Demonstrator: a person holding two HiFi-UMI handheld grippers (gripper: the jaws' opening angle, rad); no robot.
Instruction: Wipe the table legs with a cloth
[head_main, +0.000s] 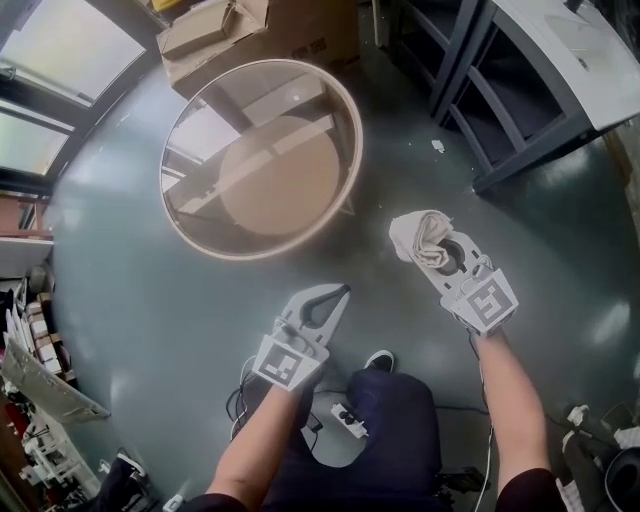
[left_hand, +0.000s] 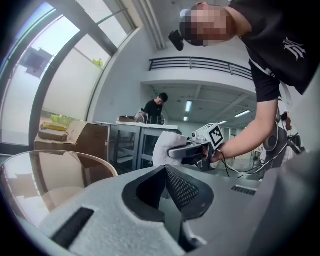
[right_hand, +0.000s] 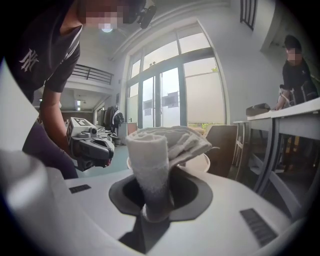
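Observation:
A round low table (head_main: 330, 215) with a glass top and a wooden rim stands on the grey floor ahead of me. A round wooden shelf (head_main: 280, 175) shows through the glass, and one thin leg (head_main: 347, 206) pokes out at its near right. My right gripper (head_main: 428, 248) is shut on a folded white cloth (head_main: 417, 234), held to the right of the table and off the floor. The cloth (right_hand: 162, 150) stands bunched between the jaws. My left gripper (head_main: 338, 292) is shut and empty, pointing at the table's near edge. In the left gripper view the jaws meet.
Cardboard boxes (head_main: 240, 30) lie beyond the table. A dark metal-framed bench (head_main: 520, 90) stands at the far right, with another person (left_hand: 157, 107) behind it. A power strip (head_main: 348, 418) and cables lie by my feet. Clutter lines the left edge (head_main: 35, 350).

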